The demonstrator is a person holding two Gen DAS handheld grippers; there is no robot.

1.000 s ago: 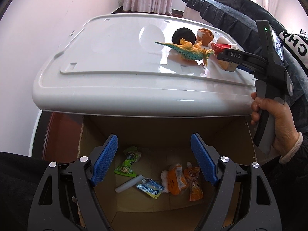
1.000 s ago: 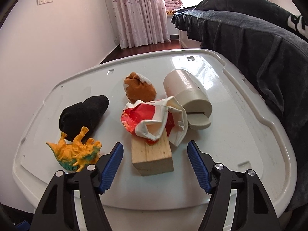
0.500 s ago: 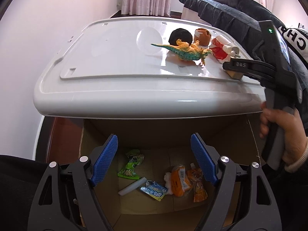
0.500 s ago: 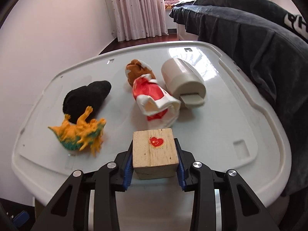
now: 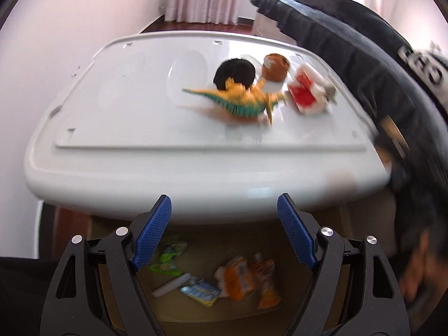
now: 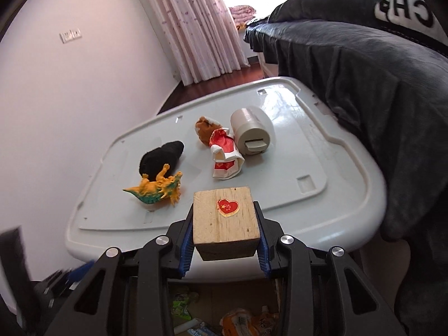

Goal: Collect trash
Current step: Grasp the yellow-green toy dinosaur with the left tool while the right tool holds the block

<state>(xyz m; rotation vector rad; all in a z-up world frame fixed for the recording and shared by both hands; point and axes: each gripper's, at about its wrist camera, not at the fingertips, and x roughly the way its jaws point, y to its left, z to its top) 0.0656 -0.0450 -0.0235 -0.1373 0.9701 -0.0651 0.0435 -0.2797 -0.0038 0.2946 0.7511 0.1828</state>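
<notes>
While the left tongs (image 5: 224, 218) hang released, the right tongs (image 6: 226, 233) grasp a square wooden block with a red heart sticker (image 6: 225, 217), the white plastic surface (image 6: 302, 151) ahead.

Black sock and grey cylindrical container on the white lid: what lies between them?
In the right wrist view, a brown plush toy and a crumpled red-and-white wrapper lie between the black sock and the grey cylindrical container.

A pale wooden block (image 6: 226, 218) bearing a red heart sticker sits upright, clamped in the right tool (image 6: 226, 247) above the white surface's (image 6: 330, 168) near edge.
</notes>
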